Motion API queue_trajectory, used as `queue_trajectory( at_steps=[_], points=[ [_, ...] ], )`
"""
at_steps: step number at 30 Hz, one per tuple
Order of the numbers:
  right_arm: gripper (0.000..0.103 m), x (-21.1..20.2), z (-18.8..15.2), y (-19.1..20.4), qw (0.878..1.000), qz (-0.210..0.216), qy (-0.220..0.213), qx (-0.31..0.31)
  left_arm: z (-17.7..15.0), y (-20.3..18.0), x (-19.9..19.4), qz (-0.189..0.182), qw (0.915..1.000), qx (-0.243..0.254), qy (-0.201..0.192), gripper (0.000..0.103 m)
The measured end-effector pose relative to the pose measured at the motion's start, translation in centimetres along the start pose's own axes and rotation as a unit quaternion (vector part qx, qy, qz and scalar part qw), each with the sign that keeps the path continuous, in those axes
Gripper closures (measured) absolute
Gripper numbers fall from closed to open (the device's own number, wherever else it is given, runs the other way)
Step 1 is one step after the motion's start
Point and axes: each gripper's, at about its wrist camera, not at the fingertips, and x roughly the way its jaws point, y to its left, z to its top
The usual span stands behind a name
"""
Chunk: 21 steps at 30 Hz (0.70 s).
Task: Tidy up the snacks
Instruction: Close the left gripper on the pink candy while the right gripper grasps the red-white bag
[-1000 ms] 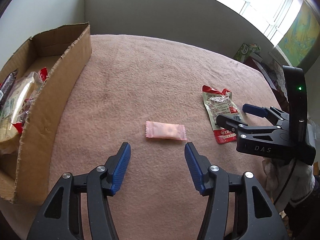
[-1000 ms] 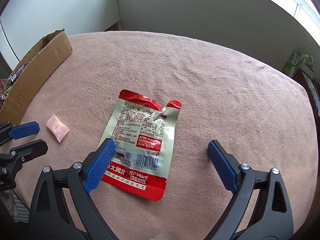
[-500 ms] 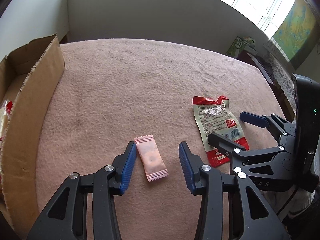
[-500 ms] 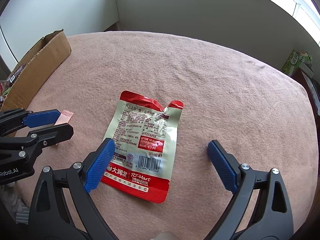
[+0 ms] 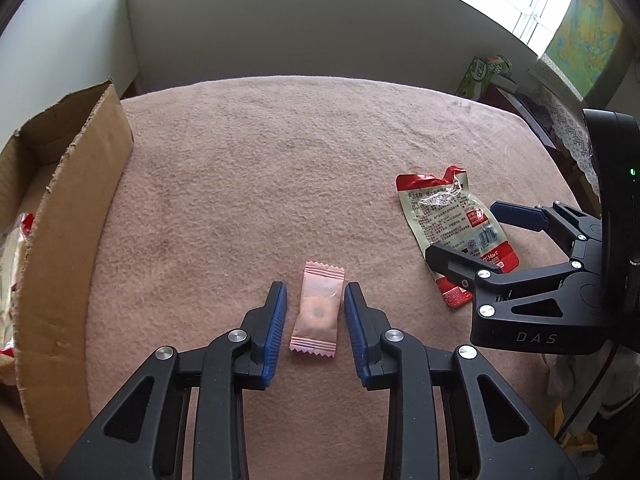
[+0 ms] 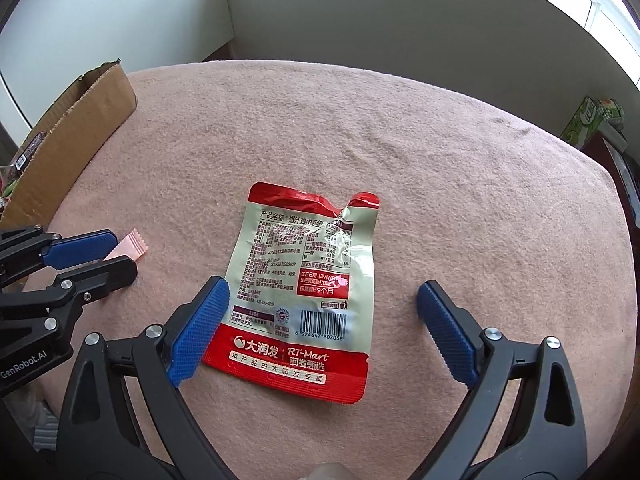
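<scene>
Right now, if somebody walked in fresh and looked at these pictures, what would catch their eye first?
Probably the small pink candy wrapper lying on the pink tablecloth, framed between the blue pads of the left gripper, whose jaws have just been closing around it without visibly pressing yet. Next, the red and cream snack pouch lying back-up under the wide-open right gripper. A cardboard box holding snacks stands at the table's left edge.

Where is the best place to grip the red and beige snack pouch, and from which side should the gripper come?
Probably across its two long edges at the middle, from above: the snack pouch lies flat on the pink cloth, between the open right gripper.
</scene>
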Motion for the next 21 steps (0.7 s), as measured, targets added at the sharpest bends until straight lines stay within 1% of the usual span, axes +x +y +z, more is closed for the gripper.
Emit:
queue_trajectory(
  at_steps=[2,4,7,9,10,11,14,21],
  points=[
    [0.006,0.4,0.3,0.4,1.000,0.004,0.003,-0.006,-0.1,-0.2,0.0,0.004,1.0000,0.008,0.000,0.075],
    [0.009,0.5,0.5,0.6,1.000,0.008,0.006,-0.011,-0.2,-0.4,-0.1,0.004,0.9999,0.015,0.001,0.075],
    [0.022,0.1,0.5,0.6,1.000,0.014,0.009,-0.020,-0.4,-0.7,-0.2,0.010,0.9995,0.030,0.000,0.076],
    [0.036,0.0,0.7,0.7,0.999,0.020,0.011,-0.025,-0.4,-1.0,-0.2,0.017,0.9992,0.036,-0.001,0.080],
    [0.039,-0.3,0.6,0.6,0.999,0.024,0.011,-0.027,-0.4,-1.0,-0.2,0.018,0.9991,0.037,-0.001,0.082],
    [0.046,-0.3,0.7,0.7,0.999,0.023,0.011,-0.029,-0.4,-1.1,-0.2,0.018,0.9992,0.036,-0.002,0.084],
    [0.047,-0.4,0.7,0.8,0.999,0.022,0.008,-0.023,-0.5,-1.0,-0.4,0.017,0.9995,0.026,-0.005,0.085],
    [0.058,-1.6,-0.1,-0.2,0.999,0.039,-0.007,0.002,-1.1,-0.6,-1.1,0.010,0.9999,0.008,-0.011,0.085]
  ],
)
